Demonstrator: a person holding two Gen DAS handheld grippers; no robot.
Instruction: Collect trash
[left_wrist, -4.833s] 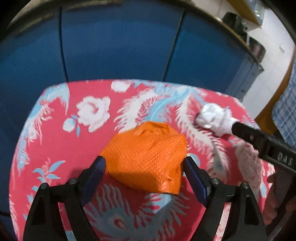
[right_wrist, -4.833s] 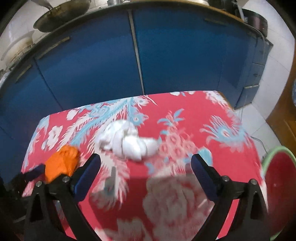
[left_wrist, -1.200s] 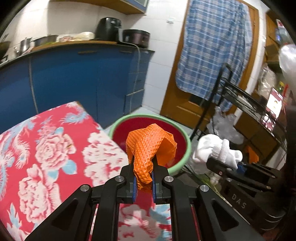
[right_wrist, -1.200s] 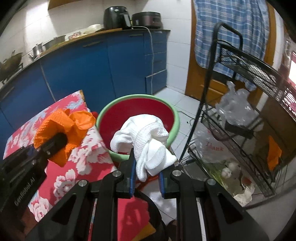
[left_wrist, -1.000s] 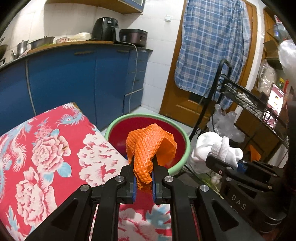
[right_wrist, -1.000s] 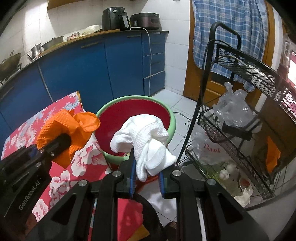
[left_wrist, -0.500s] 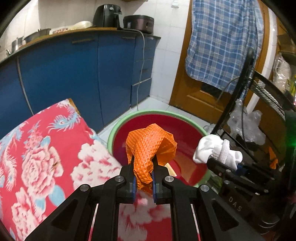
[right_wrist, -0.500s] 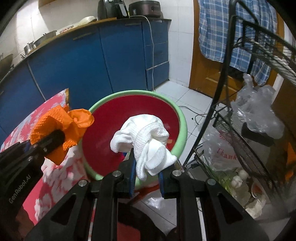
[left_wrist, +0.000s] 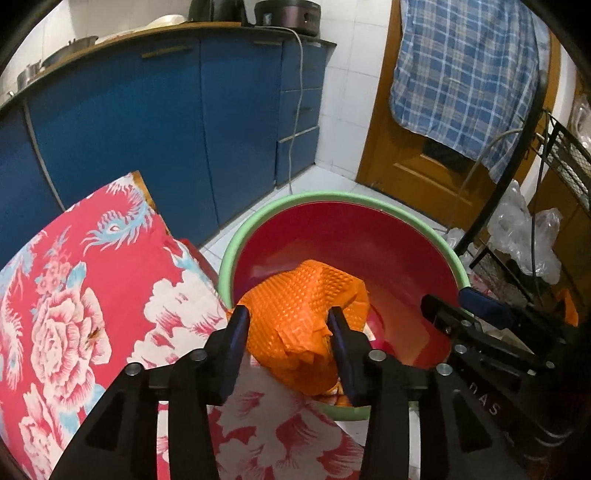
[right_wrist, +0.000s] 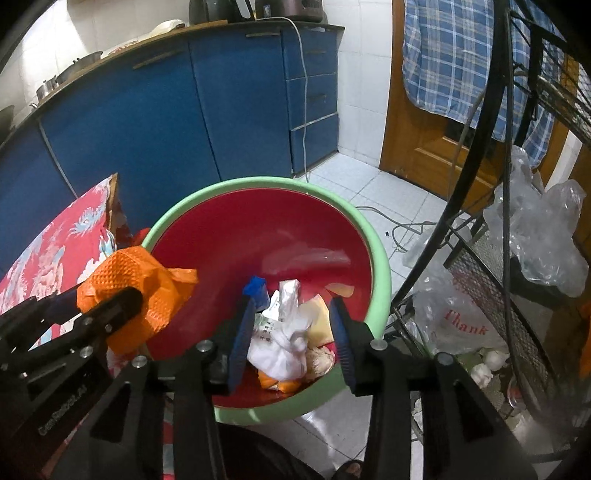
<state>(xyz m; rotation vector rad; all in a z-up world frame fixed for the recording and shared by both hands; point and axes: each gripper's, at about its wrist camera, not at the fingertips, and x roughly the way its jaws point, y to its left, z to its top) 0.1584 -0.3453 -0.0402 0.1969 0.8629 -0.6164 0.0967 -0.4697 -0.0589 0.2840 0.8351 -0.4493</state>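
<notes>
The orange wrapper (left_wrist: 303, 314) is seen between the spread fingers of the left gripper (left_wrist: 290, 332), just above the near rim of the red bin (left_wrist: 332, 197); whether it is in contact with either pad cannot be told, and no pinch is applied. In the right wrist view the wrapper (right_wrist: 133, 291) is positioned over the bin's left rim (right_wrist: 258, 182), partly outside it, beside the floral table cover (right_wrist: 55, 251). The white wad (right_wrist: 280, 350) is located at the bottom of the bin among other scraps, framed by the parted fingers of the right gripper (right_wrist: 291, 339), which holds nothing. A risk is judged for the wrapper: as it is released at the rim rather than over the centre, it may be caught on the green edge or dropped onto the table cover or floor. Snagging on a pad is also possible because the crumpled film is light. The wire rack (right_wrist: 517, 258) is close to the right gripper, so contact on withdrawal should be avoided.
</notes>
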